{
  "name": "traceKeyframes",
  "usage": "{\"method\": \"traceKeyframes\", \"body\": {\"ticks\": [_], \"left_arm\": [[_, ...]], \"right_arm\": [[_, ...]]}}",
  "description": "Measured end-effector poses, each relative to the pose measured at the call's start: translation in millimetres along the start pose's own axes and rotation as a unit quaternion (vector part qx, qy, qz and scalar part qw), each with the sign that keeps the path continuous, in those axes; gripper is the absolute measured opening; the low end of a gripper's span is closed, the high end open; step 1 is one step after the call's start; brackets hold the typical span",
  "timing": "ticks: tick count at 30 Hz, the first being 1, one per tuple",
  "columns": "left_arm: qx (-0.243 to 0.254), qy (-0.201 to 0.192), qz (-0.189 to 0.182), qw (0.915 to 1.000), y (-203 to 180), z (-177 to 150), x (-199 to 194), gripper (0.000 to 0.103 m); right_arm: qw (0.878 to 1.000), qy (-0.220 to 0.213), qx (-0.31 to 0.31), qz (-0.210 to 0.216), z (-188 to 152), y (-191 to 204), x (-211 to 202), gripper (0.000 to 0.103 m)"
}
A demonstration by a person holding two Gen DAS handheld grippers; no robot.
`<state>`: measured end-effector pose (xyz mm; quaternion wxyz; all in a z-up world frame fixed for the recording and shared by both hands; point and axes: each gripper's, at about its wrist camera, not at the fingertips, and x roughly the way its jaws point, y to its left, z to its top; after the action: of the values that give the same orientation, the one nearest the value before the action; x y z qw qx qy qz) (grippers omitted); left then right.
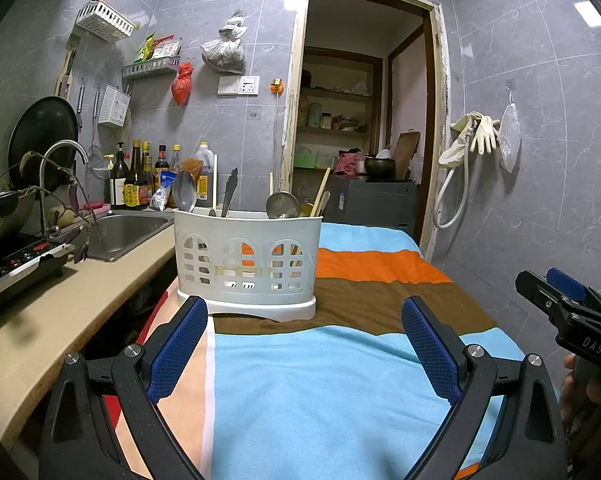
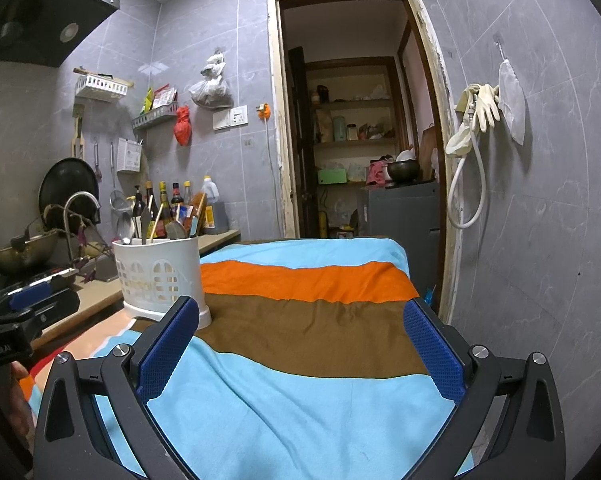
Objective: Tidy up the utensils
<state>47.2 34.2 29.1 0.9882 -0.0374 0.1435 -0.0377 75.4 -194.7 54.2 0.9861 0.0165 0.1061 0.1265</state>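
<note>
A white perforated utensil caddy (image 1: 246, 258) stands on the striped cloth, just beyond my left gripper (image 1: 304, 312); it also shows at the left in the right wrist view (image 2: 160, 276). It holds metal spoons (image 1: 185, 192), a flat metal utensil (image 1: 229, 192), a ladle (image 1: 281, 205) and wooden chopsticks (image 1: 321, 196). My left gripper is open and empty. My right gripper (image 2: 300, 316) is open and empty, over the cloth to the right of the caddy. It also shows at the right edge of the left wrist view (image 1: 564, 300).
The table wears a blue, orange and brown striped cloth (image 1: 340, 380). A beige counter (image 1: 60, 312) with a sink (image 1: 128, 232), tap, stove and sauce bottles (image 1: 140, 180) runs along the left. A doorway (image 1: 360, 120) lies behind.
</note>
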Motion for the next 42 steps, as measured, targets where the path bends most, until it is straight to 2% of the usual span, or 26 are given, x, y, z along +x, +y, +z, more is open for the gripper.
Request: {"method": "traceKeyframes", "body": {"ticks": [40, 42], "left_arm": [[0.001, 0.004, -0.001, 1.0, 3.7, -3.5, 0.9, 0.095], [0.001, 0.003, -0.009, 1.0, 5.0, -5.0, -0.1, 0.095]], "right_arm": [[1.0, 0.003, 0.002, 0.0, 0.1, 2.6, 0.0, 0.103], [1.0, 0.004, 0.002, 0.0, 0.0, 2.9, -0.4, 0.103]]}}
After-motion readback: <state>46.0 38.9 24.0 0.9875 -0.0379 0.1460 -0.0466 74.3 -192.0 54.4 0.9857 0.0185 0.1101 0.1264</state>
